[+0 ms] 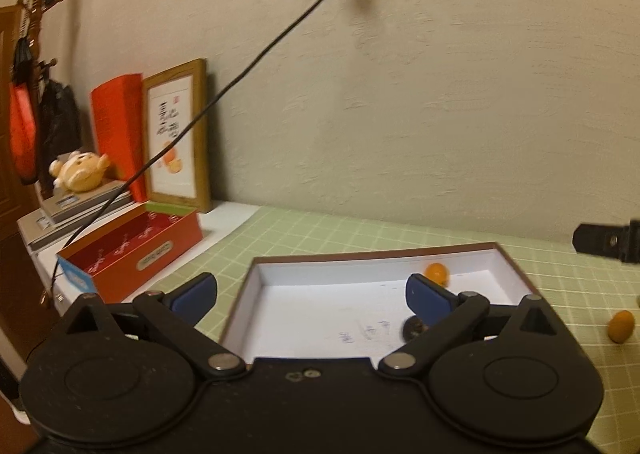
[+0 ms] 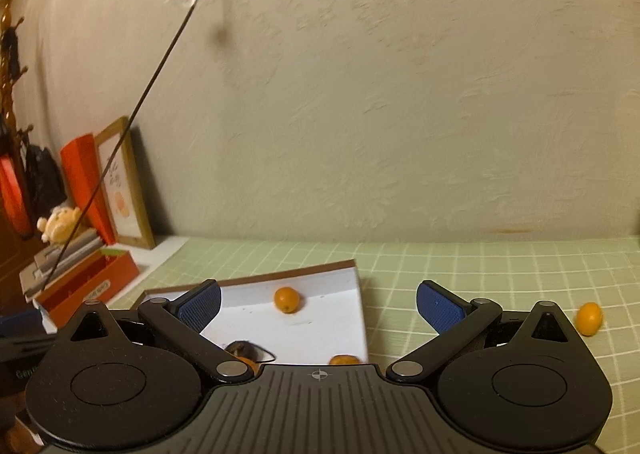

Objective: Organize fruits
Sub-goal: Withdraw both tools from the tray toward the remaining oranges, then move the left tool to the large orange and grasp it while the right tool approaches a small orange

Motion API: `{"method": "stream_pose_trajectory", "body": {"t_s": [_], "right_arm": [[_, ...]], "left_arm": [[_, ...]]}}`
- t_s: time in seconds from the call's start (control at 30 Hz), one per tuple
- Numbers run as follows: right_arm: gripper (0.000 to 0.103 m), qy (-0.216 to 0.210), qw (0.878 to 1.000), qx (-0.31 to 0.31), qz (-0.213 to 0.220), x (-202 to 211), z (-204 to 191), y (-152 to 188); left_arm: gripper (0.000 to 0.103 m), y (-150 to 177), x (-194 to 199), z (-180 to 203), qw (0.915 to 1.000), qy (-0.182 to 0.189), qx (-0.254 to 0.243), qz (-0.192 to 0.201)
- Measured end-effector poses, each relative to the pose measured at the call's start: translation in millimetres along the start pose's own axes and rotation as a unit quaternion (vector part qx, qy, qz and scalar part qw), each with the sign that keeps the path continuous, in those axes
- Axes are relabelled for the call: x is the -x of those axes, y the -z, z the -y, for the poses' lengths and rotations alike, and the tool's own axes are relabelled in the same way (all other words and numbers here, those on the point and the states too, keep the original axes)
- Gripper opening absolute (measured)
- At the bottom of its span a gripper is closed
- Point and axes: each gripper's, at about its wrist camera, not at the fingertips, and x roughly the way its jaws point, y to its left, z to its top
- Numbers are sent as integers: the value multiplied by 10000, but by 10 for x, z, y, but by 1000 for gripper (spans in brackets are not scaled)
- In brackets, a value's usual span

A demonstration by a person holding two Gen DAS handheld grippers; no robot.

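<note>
The right gripper (image 2: 318, 304) gapes wide, holding nothing; the loose kumquat (image 2: 589, 318) lies on the mat (image 2: 500, 266) just off its right finger, long axis upright, well outside the white box (image 2: 356, 274), nearer this hand than the equally empty, spread left gripper (image 1: 312, 292)

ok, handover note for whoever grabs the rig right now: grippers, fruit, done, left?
Left gripper: open, empty, over the white box.
Right gripper: open, empty, over the box's right edge and the green grid mat.
Fruit in the box: one orange kumquat near the back wall, another at the near edge, partly hidden by the gripper body. A dark roundish item also lies inside; too blurred to identify.
Left: one kumquat on the mat, right of the box, closest to the right gripper. Something at the left view's far right edge is cut off; check there for more.
</note>
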Motion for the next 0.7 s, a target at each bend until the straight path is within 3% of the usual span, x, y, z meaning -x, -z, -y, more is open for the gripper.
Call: {"method": "stream_pose_trajectory", "body": {"t_s": [0.7], "right_arm": [[103, 762, 9952, -447, 419, 681, 849, -122]], "left_arm": [[93, 128, 171, 893, 9921, 1110, -573, 99]]}}
